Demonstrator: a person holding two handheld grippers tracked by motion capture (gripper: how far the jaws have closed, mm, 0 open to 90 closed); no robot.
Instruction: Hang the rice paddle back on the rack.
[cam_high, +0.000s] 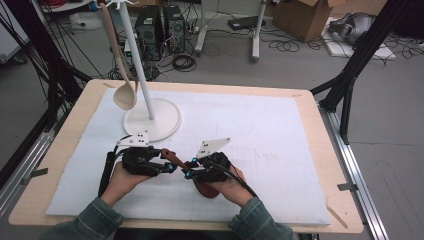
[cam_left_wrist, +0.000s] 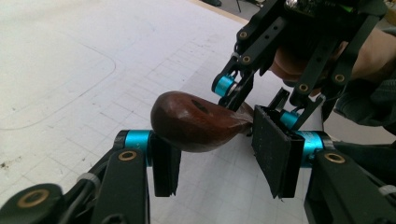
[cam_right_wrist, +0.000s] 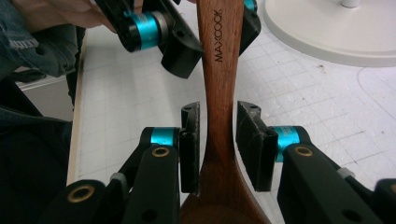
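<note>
Spoon (cam_right_wrist: 219, 93) spans both grippers lengthwise; my left gripper (cam_left_wrist: 212, 154) looks loosely closed on its handle tip, right gripper (cam_right_wrist: 218, 140) slack around the neck.

Light wooden table (cam_high: 334, 200), rounded corners, floor around it strewn with cables. White foam mat (cam_high: 260, 135) covers most of the tabletop, faint square grid printed on it, wood border left bare on all sides. Round white stand base (cam_high: 159, 120) sits directly on the mat at far left, thin white pole rising from it. Pale wooden strip (cam_high: 336, 216) lies on the bare wood at the near right corner. A few dark specks on the mat near the base.
</note>
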